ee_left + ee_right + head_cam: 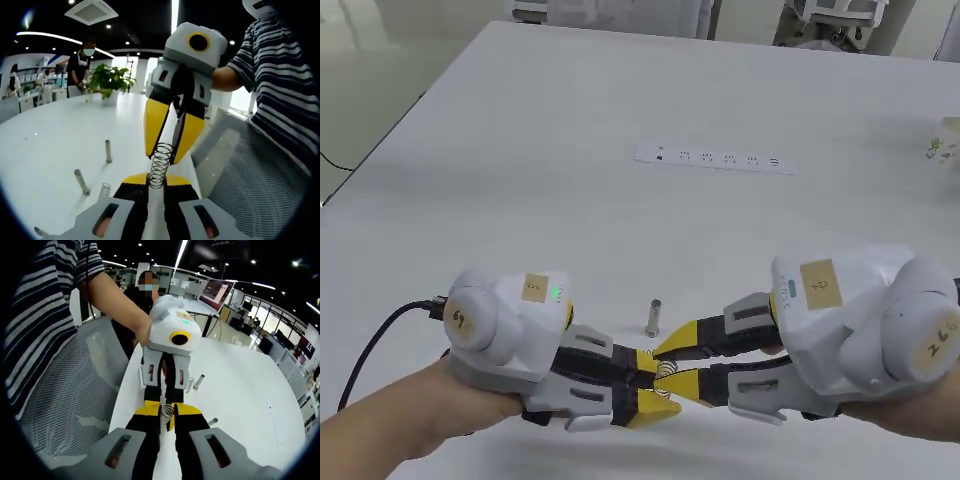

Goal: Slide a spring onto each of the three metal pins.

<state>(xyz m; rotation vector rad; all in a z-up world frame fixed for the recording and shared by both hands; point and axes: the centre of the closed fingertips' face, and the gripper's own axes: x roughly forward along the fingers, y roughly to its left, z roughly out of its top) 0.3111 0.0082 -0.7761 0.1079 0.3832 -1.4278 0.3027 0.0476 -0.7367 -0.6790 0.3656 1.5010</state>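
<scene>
Thin silver coil spring (666, 370), slightly bowed, was pinched at either end by left gripper (644, 372) and right gripper (668, 366); pin (653, 317) at 12 o'clock.

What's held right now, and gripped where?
A small coiled metal spring, pinched at one end by the left gripper, the other by the right gripper.

Tan stickers with handwritten marks, that's what I've got. On the right hand-held gripper (665, 371), the round end sticker (940, 342) reads something like "26". Its top sticker (818, 283) looks like a "4", though I can't be sure. The left hand-held gripper (650, 385) carries a small top label (534, 288) and an end label (460, 322), both too faint for me to read.
</scene>
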